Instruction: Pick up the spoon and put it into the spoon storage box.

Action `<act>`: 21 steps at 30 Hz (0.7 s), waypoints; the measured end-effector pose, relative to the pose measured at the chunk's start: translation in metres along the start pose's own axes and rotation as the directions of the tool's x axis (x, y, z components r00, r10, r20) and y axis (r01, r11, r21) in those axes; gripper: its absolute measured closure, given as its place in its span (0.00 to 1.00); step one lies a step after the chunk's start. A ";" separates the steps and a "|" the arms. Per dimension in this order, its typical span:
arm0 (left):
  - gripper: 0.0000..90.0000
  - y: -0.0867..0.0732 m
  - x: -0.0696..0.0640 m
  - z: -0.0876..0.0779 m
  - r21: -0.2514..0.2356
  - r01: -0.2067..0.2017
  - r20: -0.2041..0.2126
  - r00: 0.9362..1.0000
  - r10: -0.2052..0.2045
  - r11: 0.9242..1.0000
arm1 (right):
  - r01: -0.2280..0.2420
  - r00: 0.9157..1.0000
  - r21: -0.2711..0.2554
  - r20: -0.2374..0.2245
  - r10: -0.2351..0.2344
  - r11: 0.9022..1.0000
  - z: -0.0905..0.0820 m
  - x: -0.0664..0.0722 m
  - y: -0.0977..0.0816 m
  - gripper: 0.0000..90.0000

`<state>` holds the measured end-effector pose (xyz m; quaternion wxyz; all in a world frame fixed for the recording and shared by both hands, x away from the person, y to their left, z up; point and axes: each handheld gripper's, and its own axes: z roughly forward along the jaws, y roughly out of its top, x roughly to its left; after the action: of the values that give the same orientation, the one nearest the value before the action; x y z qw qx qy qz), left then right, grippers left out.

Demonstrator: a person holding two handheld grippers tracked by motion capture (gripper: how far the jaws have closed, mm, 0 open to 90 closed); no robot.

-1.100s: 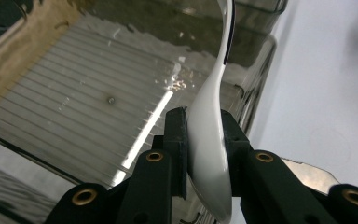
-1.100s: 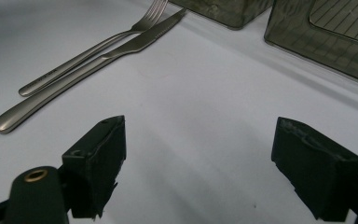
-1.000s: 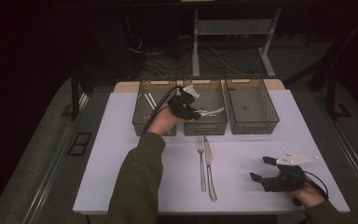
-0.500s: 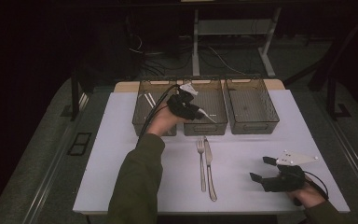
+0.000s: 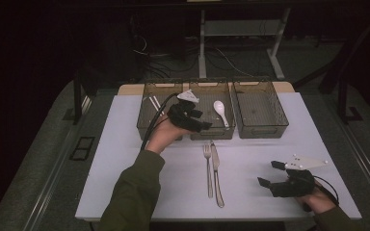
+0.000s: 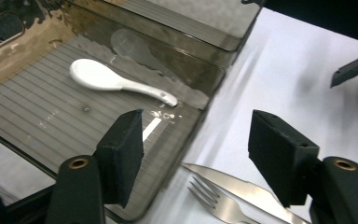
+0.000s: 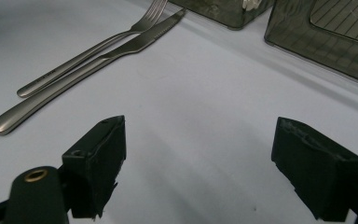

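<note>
From the high view, your left gripper [image 5: 198, 121] is hanging over the near edge of the middle bin [image 5: 211, 131], one of three smoked-plastic bins lined up along the far edge of the table [image 5: 125, 168]. The white spoon [image 5: 220, 111] lies inside that middle bin, toward its right wall, bowl pointing to the far side. It sits apart from your gripper, nothing touching it. A pair of white sticks [image 5: 155, 103] lies in the left bin [image 5: 149, 122]; the right bin [image 5: 260, 115] is just beside the middle one. Fork [image 5: 207, 168] and knife [image 5: 216, 171] lie side by side mid-table, just in front of the middle bin. Your right gripper [image 5: 270, 175] rests near the table's near right corner, jaws spread.

Left gripper view: your jaws have just been opening and now stand spread with nothing between the pads. The spoon [image 6: 116, 81] lies flat on the ribbed floor of the middle bin [image 6: 200, 74], past the jaw tips. The fork tines [image 6: 209, 198] and the knife tip [image 6: 228, 184] sit on the table just outside the bin's near wall.

Right gripper view: your jaws are wide apart over bare table [image 7: 205, 116], holding nothing. The fork [image 7: 98, 46] and knife [image 7: 88, 67] lie up ahead to the left, handles toward you, touching along their length.
</note>
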<state>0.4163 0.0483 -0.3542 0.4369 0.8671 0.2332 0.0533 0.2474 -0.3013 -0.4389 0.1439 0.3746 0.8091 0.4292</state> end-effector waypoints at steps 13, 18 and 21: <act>0.25 -0.031 -0.035 -0.009 -0.005 -0.042 0.015 0.999 0.042 0.999 | -0.008 1.000 -0.010 0.000 0.008 1.000 -0.002 0.000 -0.001 0.20; 0.23 -0.048 -0.048 -0.010 0.002 -0.033 0.018 0.999 0.033 0.999 | -0.011 1.000 -0.004 -0.001 0.011 1.000 -0.002 0.001 -0.001 0.20; 0.23 -0.058 -0.053 -0.010 0.016 -0.036 0.015 0.999 0.036 0.999 | -0.013 1.000 -0.004 0.001 0.013 1.000 -0.002 0.000 -0.001 0.20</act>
<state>0.3459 0.0611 -0.3879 0.4307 0.8749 0.2149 0.0530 0.2456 -0.3025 -0.4386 0.1424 0.3795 0.8058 0.4318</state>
